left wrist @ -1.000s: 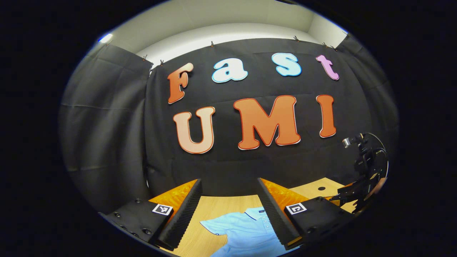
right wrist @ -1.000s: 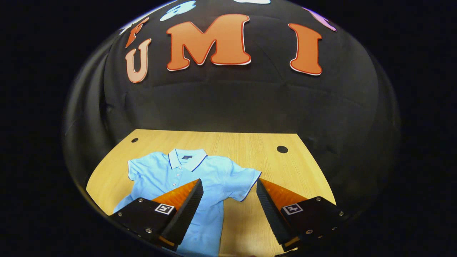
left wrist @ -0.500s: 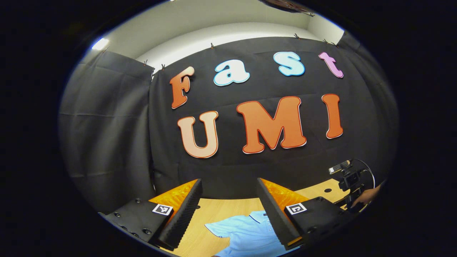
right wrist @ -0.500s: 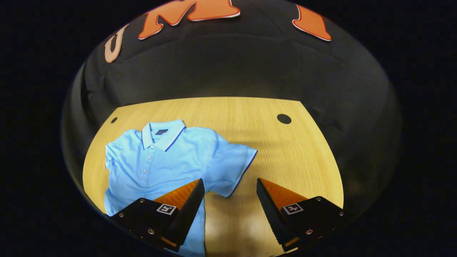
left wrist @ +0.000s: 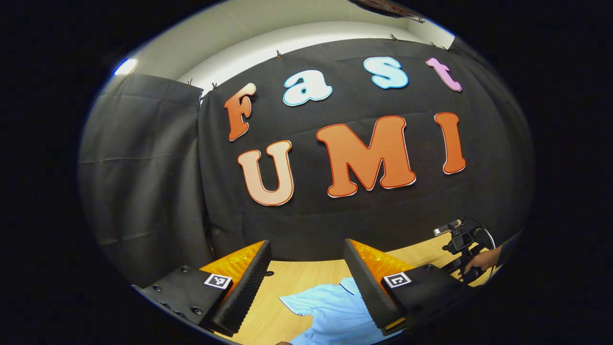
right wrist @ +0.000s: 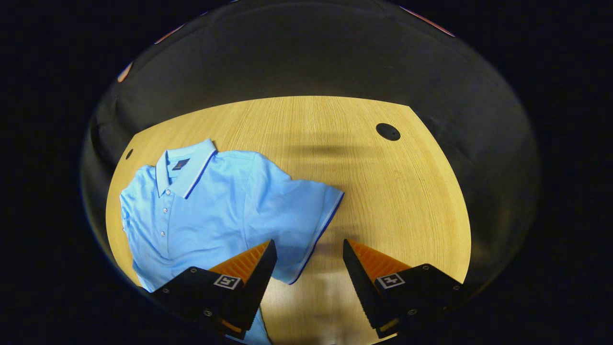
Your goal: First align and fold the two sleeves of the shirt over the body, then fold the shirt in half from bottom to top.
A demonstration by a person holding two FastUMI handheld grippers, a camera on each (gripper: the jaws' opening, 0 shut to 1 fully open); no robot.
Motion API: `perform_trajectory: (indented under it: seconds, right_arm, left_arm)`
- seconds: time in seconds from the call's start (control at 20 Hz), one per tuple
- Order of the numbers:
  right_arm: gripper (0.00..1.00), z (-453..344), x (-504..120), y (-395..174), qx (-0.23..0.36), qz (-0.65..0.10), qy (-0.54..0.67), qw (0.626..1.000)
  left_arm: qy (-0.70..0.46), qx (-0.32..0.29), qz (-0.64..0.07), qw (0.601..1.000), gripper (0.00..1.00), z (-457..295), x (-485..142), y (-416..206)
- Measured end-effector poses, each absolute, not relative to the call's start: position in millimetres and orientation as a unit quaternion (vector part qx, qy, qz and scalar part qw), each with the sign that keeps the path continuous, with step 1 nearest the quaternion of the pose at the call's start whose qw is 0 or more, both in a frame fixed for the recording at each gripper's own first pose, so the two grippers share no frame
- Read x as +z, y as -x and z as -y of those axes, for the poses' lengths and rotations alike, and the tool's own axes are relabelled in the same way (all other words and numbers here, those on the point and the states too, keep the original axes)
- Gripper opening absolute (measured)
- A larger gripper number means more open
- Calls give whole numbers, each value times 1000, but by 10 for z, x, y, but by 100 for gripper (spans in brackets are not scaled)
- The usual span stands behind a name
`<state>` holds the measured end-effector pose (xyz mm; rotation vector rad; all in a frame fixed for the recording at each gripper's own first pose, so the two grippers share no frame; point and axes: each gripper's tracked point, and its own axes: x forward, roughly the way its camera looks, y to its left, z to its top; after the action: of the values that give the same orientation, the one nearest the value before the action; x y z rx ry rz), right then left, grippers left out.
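Observation:
A light blue polo shirt (right wrist: 210, 206) with a dark-trimmed collar lies flat, front up, on the wooden table (right wrist: 383, 191). Its right-hand sleeve (right wrist: 306, 220) spreads out sideways. My right gripper (right wrist: 309, 249) hangs open just above that sleeve's hem, with nothing between its fingers. In the left gripper view the shirt (left wrist: 330, 311) shows low down, its collar and one sleeve visible between the fingers. My left gripper (left wrist: 306, 251) is open and held higher, facing the booth wall. The other gripper (left wrist: 459, 244), held by a hand (left wrist: 481, 261), shows far right.
The table has a dark round hole (right wrist: 388, 131) at its back right and a smaller one (right wrist: 129, 154) at the back left. Black cloth wall stands close behind the table's far edge. Bare wood lies right of the shirt.
My right gripper has tilted down and moved closer to the table, so the shirt and its sleeve loom larger. The left gripper view has shifted only slightly.

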<state>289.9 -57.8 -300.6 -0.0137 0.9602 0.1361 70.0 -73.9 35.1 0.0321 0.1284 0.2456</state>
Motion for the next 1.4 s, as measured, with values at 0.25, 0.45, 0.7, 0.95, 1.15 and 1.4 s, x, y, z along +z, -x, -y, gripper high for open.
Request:
perform_trajectory:
  seconds: [0.25, 0.45, 0.7, 0.95, 1.15, 1.4]
  right_arm:
    - [68, 571, -3161, -2919, 64, -502, 6, 862]
    - [51, 526, -3253, -2890, 67, -523, 2, 850]
    - [22, 461, -3242, -2958, 50, -524, -20, 850]
    - [4, 372, -3127, -3012, 78, -518, -76, 848]
    - [4, 269, -2910, -3045, 104, -499, -101, 855]
    - [4, -17, -2731, -3074, 144, -477, -106, 861]
  left_arm:
    - [-19, 126, -73, 989, 100, 757, 326, -722]
    - [-28, 124, -81, 989, 100, 795, 334, -727]
    - [-24, 120, -88, 989, 100, 837, 325, -680]
    - [-27, 130, -83, 988, 100, 803, 385, -535]
    - [-18, 141, -93, 985, 100, 767, 301, -454]
    - [-18, 145, -96, 985, 100, 776, 280, -433]
